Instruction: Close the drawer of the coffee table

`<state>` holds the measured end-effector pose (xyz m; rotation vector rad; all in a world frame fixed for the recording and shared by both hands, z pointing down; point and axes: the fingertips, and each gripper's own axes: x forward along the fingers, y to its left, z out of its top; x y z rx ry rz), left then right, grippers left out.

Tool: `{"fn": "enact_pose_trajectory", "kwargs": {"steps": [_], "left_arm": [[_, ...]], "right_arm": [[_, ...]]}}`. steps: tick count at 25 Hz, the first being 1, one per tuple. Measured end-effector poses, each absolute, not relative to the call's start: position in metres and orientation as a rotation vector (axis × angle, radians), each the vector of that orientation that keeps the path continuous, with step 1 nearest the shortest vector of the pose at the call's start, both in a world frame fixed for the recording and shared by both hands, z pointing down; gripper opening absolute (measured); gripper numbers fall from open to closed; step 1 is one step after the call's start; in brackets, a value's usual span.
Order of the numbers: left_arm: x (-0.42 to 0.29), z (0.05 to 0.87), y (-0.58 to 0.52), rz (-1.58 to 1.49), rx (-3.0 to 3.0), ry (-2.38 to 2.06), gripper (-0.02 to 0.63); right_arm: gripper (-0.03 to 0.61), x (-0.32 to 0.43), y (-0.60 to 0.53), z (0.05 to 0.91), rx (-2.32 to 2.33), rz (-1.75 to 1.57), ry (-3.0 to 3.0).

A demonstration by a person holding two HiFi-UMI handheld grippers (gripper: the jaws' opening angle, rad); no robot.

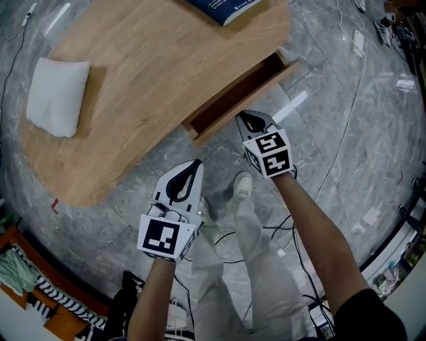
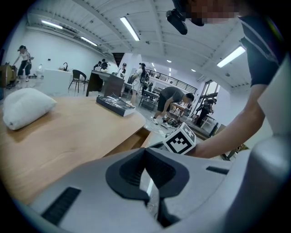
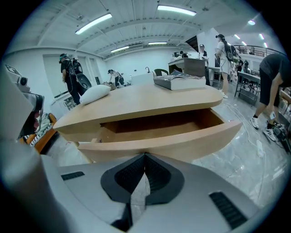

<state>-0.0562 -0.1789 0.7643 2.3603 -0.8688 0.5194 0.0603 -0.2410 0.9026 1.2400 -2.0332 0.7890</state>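
A light wooden coffee table [image 1: 153, 73] has its drawer [image 1: 236, 93] pulled partly out toward me. In the right gripper view the drawer's curved front [image 3: 163, 143] fills the middle, with the hollow inside showing above it. My right gripper [image 1: 249, 118] is shut, empty, with its tips right at the drawer front [image 1: 247, 106]. My left gripper [image 1: 192, 166] is shut too, holding nothing, lower left of the drawer over the floor. In the left gripper view the tabletop [image 2: 59, 136] lies to the left and the right gripper's marker cube [image 2: 181, 140] is ahead.
A white pillow [image 1: 58, 95] lies on the table's left part and a dark book [image 1: 225, 8] at its far edge. Cables [image 1: 279, 233] run over the grey stone floor round my feet. Several people and desks stand far off in the room.
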Motion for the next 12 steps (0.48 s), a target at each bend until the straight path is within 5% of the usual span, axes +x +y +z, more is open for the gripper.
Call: {"fn": "enact_pose_trajectory", "kwargs": {"steps": [12], "left_arm": [[-0.061, 0.766, -0.187, 0.498, 2.335, -0.907, 0.002]], "right_arm": [[0.011, 0.046, -0.270, 0.902, 1.213, 0.751, -2.054]]}}
